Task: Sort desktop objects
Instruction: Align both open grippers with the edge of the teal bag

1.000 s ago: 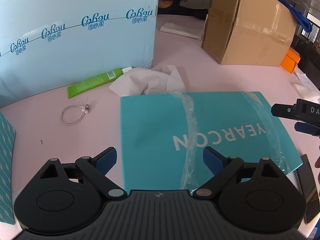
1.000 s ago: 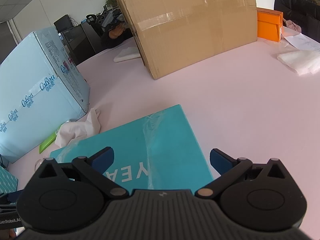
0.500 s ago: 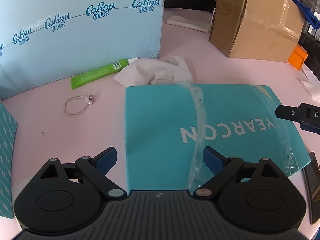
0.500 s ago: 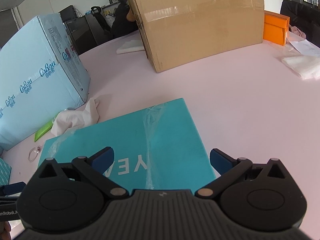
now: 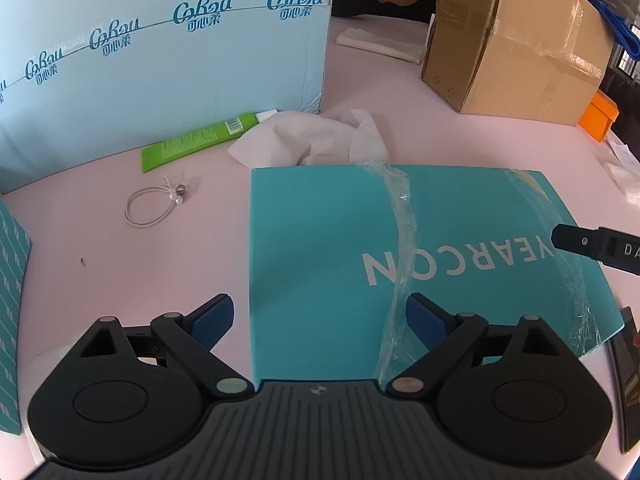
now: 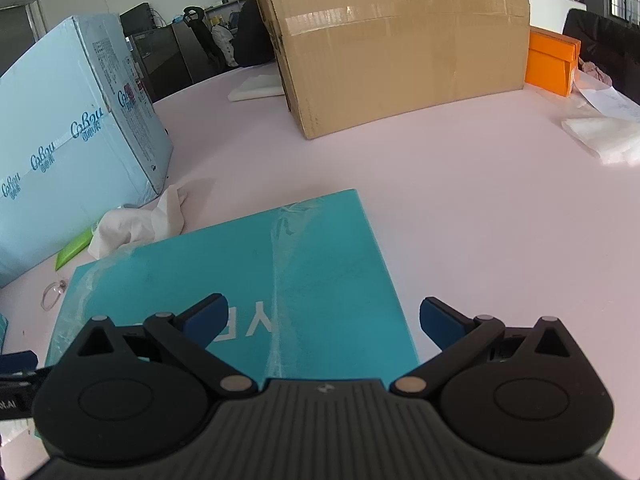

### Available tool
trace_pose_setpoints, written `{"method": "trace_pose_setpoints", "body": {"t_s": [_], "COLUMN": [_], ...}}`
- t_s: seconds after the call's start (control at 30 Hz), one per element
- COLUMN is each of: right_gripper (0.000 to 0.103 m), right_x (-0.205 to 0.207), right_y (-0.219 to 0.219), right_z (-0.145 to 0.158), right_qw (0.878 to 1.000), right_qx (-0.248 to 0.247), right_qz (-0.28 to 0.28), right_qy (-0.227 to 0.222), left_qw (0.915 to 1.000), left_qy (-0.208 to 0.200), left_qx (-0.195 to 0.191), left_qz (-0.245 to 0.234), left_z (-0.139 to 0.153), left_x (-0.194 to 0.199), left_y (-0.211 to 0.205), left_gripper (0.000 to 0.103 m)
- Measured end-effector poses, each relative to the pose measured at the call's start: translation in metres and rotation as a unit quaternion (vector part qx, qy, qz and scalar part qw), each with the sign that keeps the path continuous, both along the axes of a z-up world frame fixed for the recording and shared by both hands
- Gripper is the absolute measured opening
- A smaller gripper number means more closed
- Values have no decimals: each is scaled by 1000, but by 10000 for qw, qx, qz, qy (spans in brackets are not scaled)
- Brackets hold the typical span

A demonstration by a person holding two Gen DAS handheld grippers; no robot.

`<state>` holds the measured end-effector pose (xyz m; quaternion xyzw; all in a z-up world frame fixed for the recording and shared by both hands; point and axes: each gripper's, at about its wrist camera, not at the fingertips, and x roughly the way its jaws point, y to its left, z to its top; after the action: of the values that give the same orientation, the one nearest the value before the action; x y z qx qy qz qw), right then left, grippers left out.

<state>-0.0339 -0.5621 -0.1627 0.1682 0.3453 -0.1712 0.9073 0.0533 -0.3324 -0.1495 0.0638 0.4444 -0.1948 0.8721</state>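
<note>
A flat teal box (image 5: 320,256) marked YEARCON, with loose clear tape across it, lies on the pink table. My left gripper (image 5: 319,320) hovers open over its near left part, nothing between the fingers. My right gripper (image 6: 323,318) hovers open over the same teal box (image 6: 320,272) from its right end. Beyond the box lie a crumpled white tissue (image 5: 316,138), a green tube (image 5: 196,140) and a white hair tie with beads (image 5: 154,204). The tissue (image 6: 136,224), tube (image 6: 72,250) and hair tie (image 6: 54,294) also show at left in the right wrist view.
A tall light-blue carton (image 5: 160,52) stands behind the small items. A big cardboard box (image 5: 516,36) and an orange box (image 5: 598,116) stand far right. A teal patterned box edge (image 5: 10,300) is at far left, a dark flat object (image 5: 626,376) at the right edge. White tissues (image 6: 604,136) lie right.
Both grippers have shifted slightly, so the teal box and small items sit a little lower and nearer in view. Both stay open and nothing on the table has moved.
</note>
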Motion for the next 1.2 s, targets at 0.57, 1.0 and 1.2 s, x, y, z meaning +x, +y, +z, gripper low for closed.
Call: {"method": "trace_pose_setpoints", "body": {"t_s": [0.57, 1.0, 1.2], "right_gripper": [103, 103, 103], "right_x": [-5, 1, 6], "right_y": [-7, -8, -8], "right_z": [-11, -14, -17], "right_qw": [9997, 9994, 9995], "right_qx": [152, 206, 190], "right_qz": [106, 233, 226], "right_qy": [-127, -165, -133], "left_qw": [9999, 9996, 9993], "left_qy": [83, 115, 139], "left_qx": [-78, -260, -318], "left_qz": [30, 67, 99], "left_z": [-8, -12, -12], "left_x": [5, 10, 15], "left_y": [-2, 2, 0], "left_gripper": [92, 92, 92]}}
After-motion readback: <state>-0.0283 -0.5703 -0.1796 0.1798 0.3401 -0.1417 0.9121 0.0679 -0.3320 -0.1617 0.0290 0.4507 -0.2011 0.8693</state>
